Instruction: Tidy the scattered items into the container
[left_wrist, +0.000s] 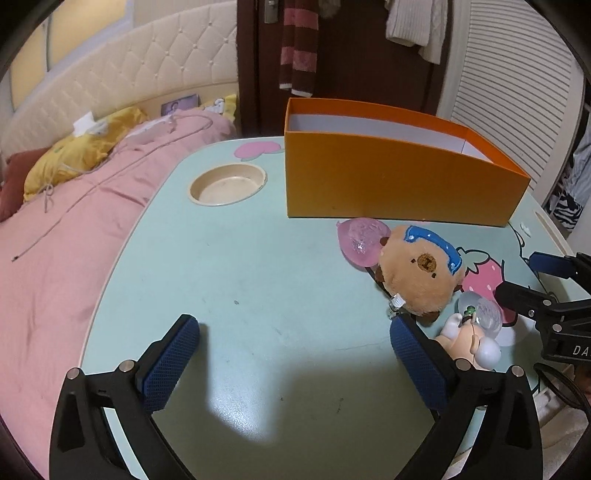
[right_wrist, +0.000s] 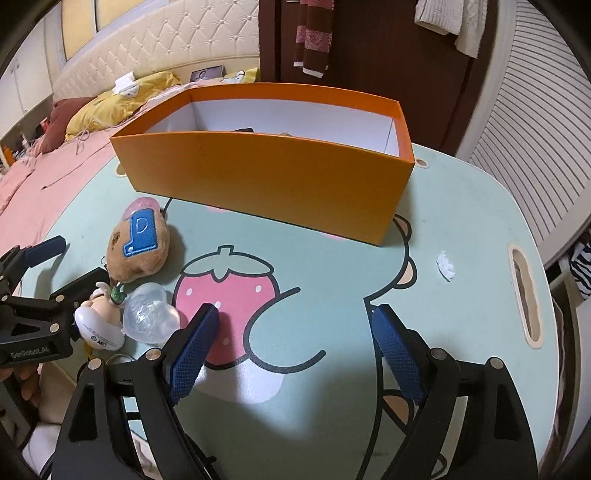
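1. Both grippers, left gripper and right gripper, stand wide open and hold nothing.
2. Just left of the right gripper lie a clear heart, a small figure and a plush capybara.
3. Ahead of both stands the orange box.

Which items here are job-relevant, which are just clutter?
Job: orange box, brown plush, pink heart, clear heart, small figure.
Lying about: white scrap, built-in cup holder, bedding, hanging clothes.
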